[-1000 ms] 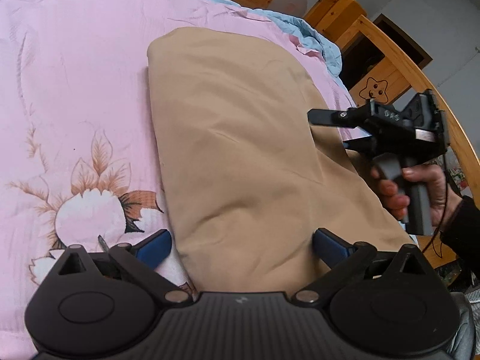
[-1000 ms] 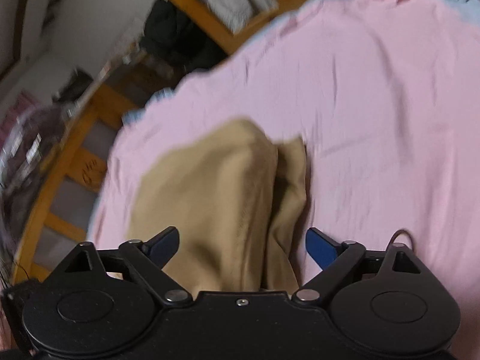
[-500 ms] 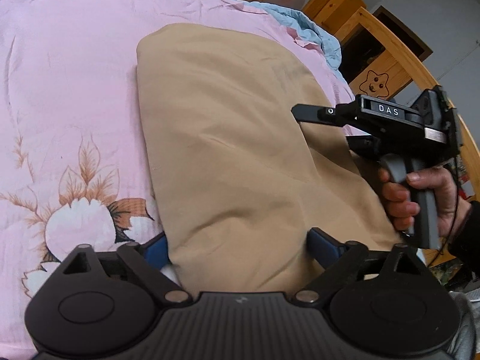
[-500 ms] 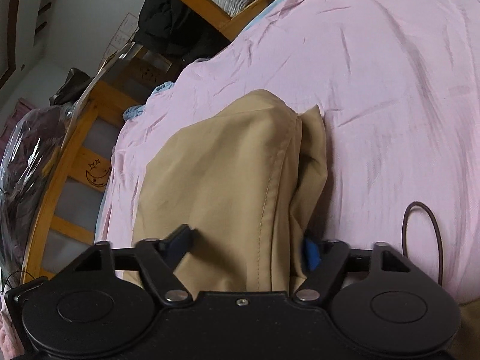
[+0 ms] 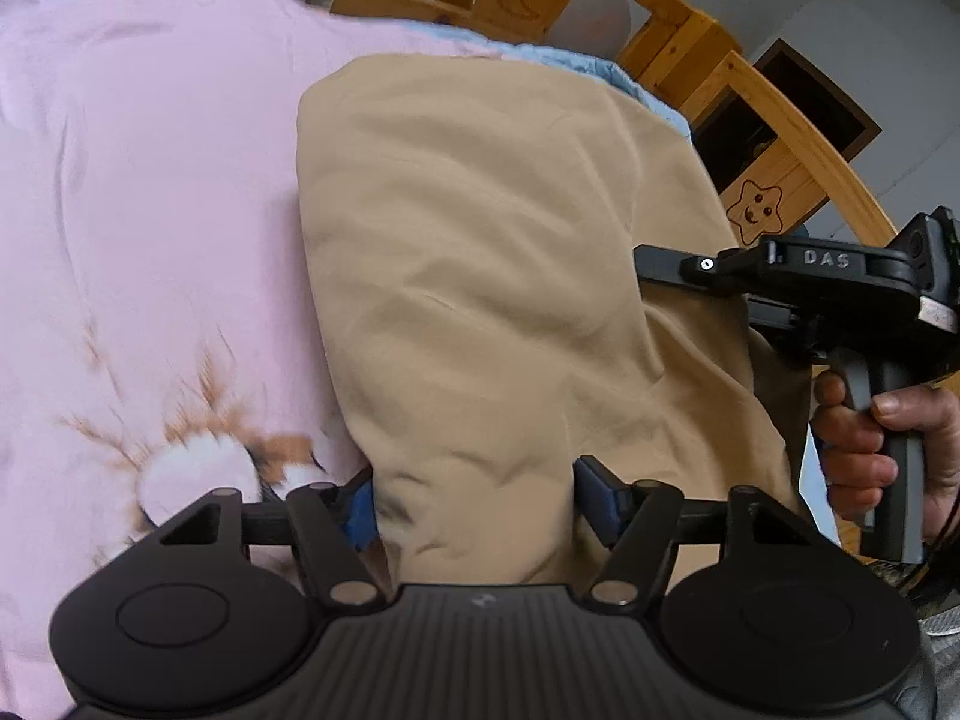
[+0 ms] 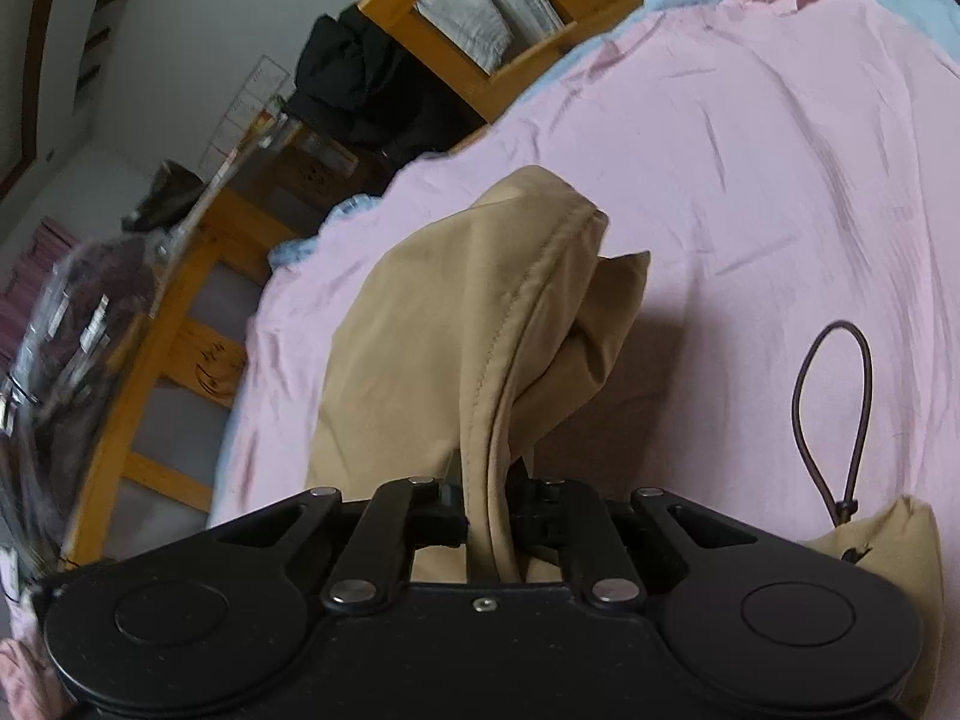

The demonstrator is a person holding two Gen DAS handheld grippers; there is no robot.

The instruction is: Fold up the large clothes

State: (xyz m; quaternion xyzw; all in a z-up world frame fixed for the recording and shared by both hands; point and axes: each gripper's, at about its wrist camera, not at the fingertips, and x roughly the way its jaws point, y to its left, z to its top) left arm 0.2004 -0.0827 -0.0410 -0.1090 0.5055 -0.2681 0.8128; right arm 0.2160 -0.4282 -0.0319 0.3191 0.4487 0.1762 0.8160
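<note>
Lying on the pink sheet (image 5: 150, 192), the tan garment (image 5: 492, 276) bunches between the left gripper (image 5: 474, 498)'s parted blue pads (image 5: 360, 510). The right gripper (image 6: 489, 516) is clamped tight on its stitched hem (image 6: 510, 330), a dark cord loop (image 6: 834, 414) just beside

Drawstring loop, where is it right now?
Right wrist view, right side: the drawstring loop lies on the pink sheet, beside the tan garment.

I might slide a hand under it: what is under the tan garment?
The pink sheet lies under the tan garment; anything else beneath is covered.
</note>
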